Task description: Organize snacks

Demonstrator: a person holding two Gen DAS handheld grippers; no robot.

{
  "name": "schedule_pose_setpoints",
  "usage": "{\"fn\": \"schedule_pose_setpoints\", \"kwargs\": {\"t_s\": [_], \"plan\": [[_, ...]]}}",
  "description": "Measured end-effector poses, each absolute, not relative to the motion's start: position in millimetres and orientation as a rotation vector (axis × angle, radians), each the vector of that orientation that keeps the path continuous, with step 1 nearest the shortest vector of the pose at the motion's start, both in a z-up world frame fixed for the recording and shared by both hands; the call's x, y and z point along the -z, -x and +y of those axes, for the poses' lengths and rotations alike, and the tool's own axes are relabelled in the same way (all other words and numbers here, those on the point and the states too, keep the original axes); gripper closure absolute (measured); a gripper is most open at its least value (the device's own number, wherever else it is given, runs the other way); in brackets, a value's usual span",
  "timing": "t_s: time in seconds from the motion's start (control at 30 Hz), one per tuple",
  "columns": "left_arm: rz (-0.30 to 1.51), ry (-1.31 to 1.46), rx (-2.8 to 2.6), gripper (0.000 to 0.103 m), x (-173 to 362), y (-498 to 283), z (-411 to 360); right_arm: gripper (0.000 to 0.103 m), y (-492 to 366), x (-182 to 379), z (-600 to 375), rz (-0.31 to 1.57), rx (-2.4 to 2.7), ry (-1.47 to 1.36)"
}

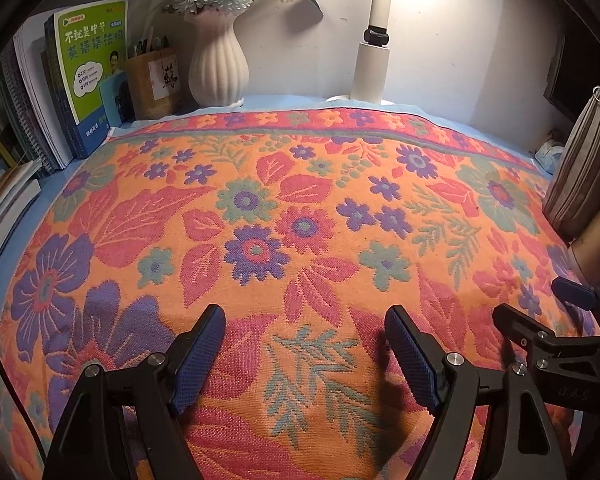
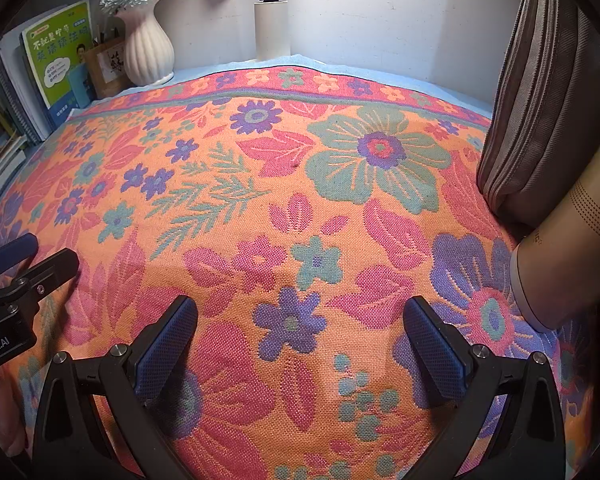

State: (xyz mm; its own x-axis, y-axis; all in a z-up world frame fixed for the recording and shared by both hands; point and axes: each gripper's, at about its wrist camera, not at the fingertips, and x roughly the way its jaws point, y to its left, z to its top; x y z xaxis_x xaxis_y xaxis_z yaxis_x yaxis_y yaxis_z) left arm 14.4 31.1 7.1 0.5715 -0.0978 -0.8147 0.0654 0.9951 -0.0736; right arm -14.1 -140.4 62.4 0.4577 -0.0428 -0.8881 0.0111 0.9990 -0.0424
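Jaws apart; beige container (image 2: 568, 256) cropped.

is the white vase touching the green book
Apart. The left wrist view shows the white vase and the green book separated by a brown pen holder standing between them.

Floral cloth (image 1: 300, 208) w/ white vase (image 1: 218, 65), green book (image 1: 95, 60), lamp post (image 1: 374, 60) at back wall.

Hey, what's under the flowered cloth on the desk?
A light blue sheet shows past the flowered cloth along its far edge, under the vase and lamp, and at the left edge. Whatever lies beneath the cloth's middle is covered; I cannot tell.
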Motion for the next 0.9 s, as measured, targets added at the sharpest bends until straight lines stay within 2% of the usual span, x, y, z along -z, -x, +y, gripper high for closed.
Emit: {"fn": "schedule_pose_setpoints", "kwargs": {"t_s": [0.63,0.9], "plan": [[0.969,0.050,0.086,0.023,-5.6,-15.9,32.2,0.000,14.1,-62.2,-140.1,1.095,0.034,0.032],[0.993,0.010,0.073,0.017,-2.1,-18.4,26.3,0.000,14.0,-62.2,-140.1,1.095,0.033,0.032]]}}
